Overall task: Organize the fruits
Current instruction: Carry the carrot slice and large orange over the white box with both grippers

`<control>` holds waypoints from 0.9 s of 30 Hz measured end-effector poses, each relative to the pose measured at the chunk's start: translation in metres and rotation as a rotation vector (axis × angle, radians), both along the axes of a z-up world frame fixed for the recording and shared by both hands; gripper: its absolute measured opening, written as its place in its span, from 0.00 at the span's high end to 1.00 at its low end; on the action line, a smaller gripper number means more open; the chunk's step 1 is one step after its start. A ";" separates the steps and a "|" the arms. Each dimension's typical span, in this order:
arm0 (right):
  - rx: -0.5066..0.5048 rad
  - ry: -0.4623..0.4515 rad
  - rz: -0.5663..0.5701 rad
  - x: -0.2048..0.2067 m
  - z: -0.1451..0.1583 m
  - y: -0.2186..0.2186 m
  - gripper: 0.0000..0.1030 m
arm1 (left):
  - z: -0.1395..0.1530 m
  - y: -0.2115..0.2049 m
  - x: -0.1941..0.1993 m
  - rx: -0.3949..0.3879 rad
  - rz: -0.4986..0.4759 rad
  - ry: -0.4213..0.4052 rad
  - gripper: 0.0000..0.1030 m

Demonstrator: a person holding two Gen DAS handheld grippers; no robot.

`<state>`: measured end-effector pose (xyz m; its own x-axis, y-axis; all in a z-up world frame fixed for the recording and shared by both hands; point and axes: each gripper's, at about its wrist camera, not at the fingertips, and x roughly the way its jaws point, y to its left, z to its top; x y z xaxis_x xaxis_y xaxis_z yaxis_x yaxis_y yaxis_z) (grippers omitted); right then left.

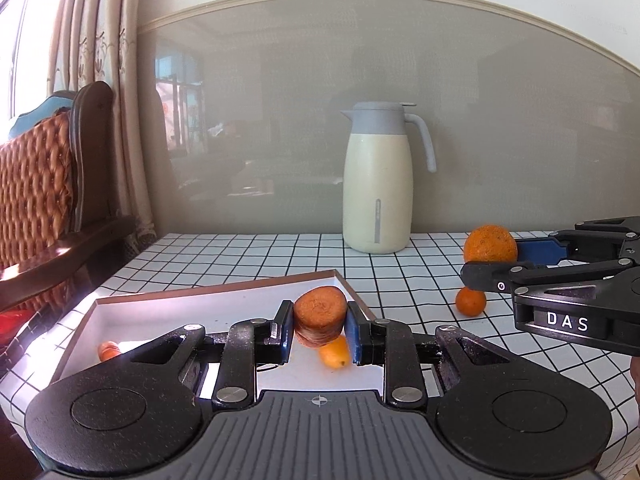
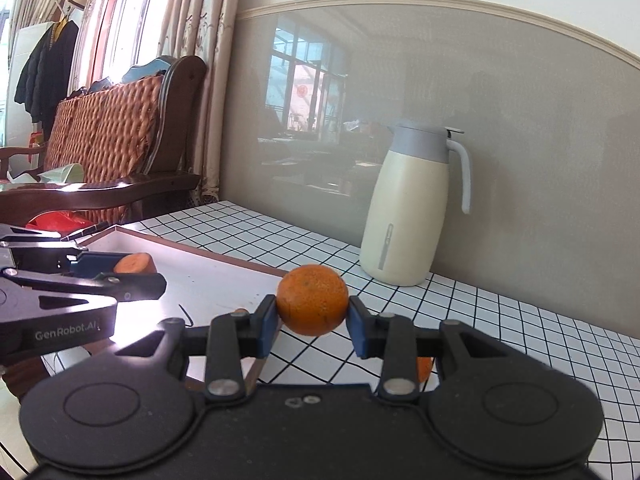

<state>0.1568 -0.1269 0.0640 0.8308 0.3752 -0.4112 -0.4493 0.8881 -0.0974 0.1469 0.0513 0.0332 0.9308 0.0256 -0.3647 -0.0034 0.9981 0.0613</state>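
Checkered table point(image 1: 248, 252) | left tool point(image 1: 318, 330) grips carrot chunk point(image 1: 320, 314) over tray point(image 1: 224, 286); right tool point(image 2: 312, 316) grips orange point(image 2: 313, 299) | lower before releasing, tray at 9 o'clock

Left gripper point(image 1: 319, 330) bottom centre clamps carrot chunk point(image 1: 320, 314) over white tray point(image 1: 168, 312); right gripper point(image 1: 490, 258) at right edge grips orange point(image 1: 490, 244); thermos jug point(image 1: 380, 178) centre.
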 end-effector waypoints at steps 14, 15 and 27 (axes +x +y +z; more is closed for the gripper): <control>0.017 -0.007 0.099 0.002 0.001 0.051 0.73 | -0.003 0.049 -0.015 0.003 0.094 -0.004 0.74; 0.018 -0.008 0.106 0.002 0.001 0.055 0.73 | -0.002 0.052 -0.016 0.003 0.101 -0.004 0.74; 0.018 -0.005 0.162 0.001 -0.003 0.089 0.72 | -0.004 0.096 -0.023 -0.009 0.199 -0.011 0.74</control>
